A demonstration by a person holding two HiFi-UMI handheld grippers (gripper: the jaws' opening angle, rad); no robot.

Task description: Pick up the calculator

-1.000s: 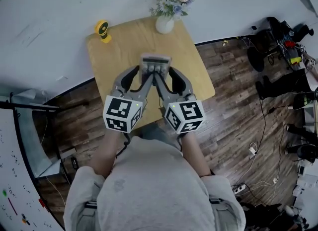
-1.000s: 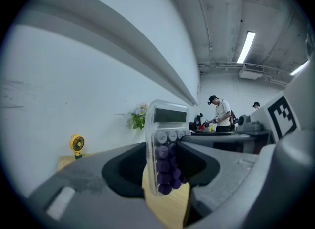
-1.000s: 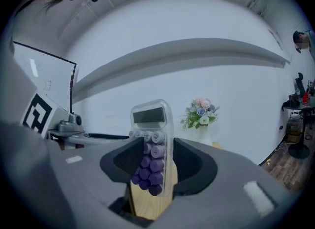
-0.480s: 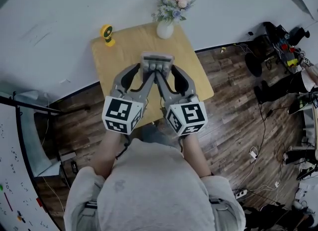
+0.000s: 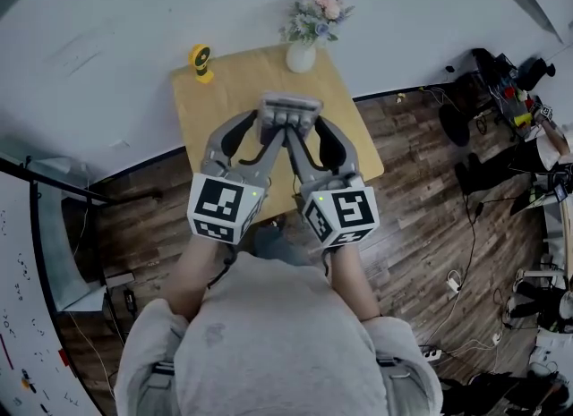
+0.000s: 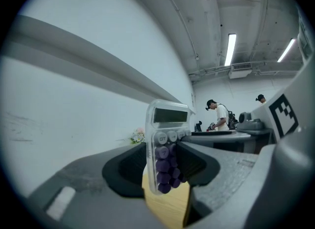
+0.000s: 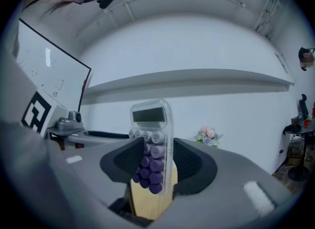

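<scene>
From the head view, the person's arms reach toward 12 o'clock, with the marker cubes [image 5: 224,210] nearest. Just past them the left tool [image 5: 269,126] and right tool [image 5: 307,128] meet on the calculator [image 5: 288,110], one from 7 o'clock and one from 5 o'clock. It sits over the middle of the wooden worktop [image 5: 210,114]. This view shows only its top end.

The gripper views add the rest. In each, the calculator stands upright between dark pads, which are clamped on its two sides. It has purple keys [image 7: 149,169] below and a grey display [image 6: 170,115] on top. Bare wood shows beneath its lower end. The keys face 3 o'clock in the left gripper view and 9 o'clock in the right.

Farther on, a vase [image 5: 301,55] of flowers stands at the worktop's 12 o'clock edge and a yellow gadget [image 5: 202,62] at its 10 o'clock corner. Only the left gripper view shows two people [image 6: 217,115] far off at 3 o'clock. Only the right gripper view shows a whiteboard [image 7: 49,82] at 9 o'clock.
</scene>
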